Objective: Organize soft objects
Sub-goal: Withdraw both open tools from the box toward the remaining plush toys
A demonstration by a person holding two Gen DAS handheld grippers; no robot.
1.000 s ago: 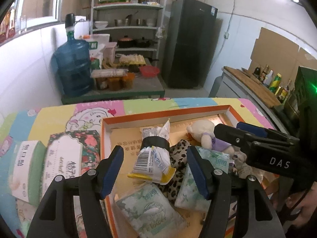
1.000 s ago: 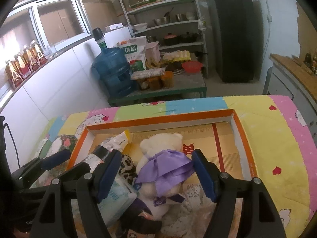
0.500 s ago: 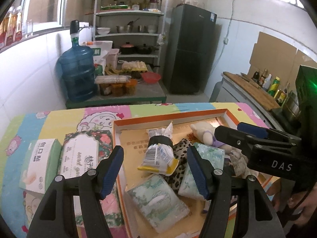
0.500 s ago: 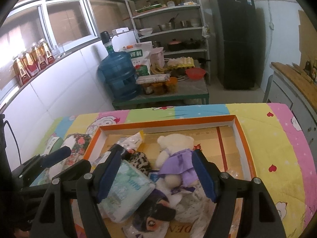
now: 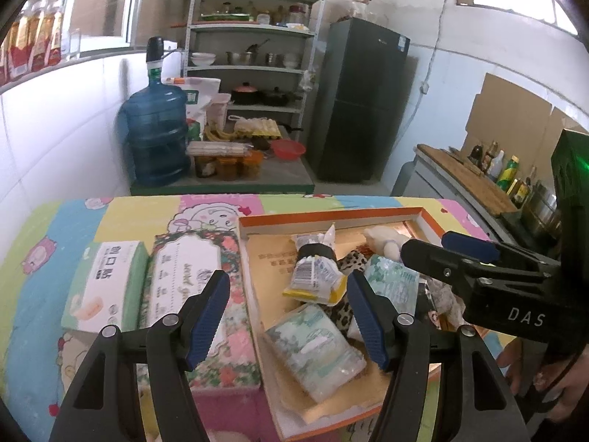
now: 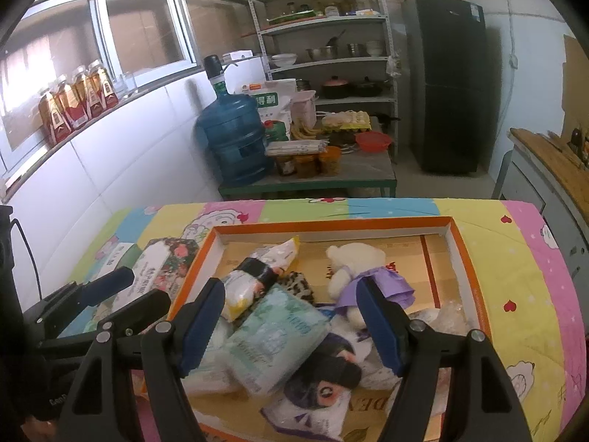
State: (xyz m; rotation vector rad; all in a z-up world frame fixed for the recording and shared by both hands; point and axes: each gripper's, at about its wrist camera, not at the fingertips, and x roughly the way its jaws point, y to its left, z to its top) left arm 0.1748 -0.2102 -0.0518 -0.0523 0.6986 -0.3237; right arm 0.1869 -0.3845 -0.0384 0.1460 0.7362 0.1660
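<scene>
An orange-rimmed shallow box (image 5: 331,216) (image 6: 331,225) on the table holds soft things: a white teddy bear in a purple dress (image 6: 355,269) (image 5: 384,239), green tissue packs (image 5: 316,346) (image 6: 276,339), a yellow-edged packet with a black band (image 5: 313,276) (image 6: 254,276), a leopard-print piece (image 6: 298,283) and a black-and-white soft item (image 6: 324,375). My left gripper (image 5: 289,316) is open and empty above the box's left edge. My right gripper (image 6: 291,328) is open and empty above the pile, and shows in the left wrist view (image 5: 467,258).
Left of the box lie a floral tissue box (image 5: 198,280) (image 6: 154,269) and a white-green tissue box (image 5: 106,283). The table has a colourful cartoon cloth (image 6: 515,258). Beyond it stand a low table with a water jug (image 5: 154,136), shelves and a dark fridge (image 5: 360,103).
Both grippers have pulled back and up from the box, so more of the table shows. The left gripper also shifted left, bringing both tissue boxes into view. The box's contents have not moved.
</scene>
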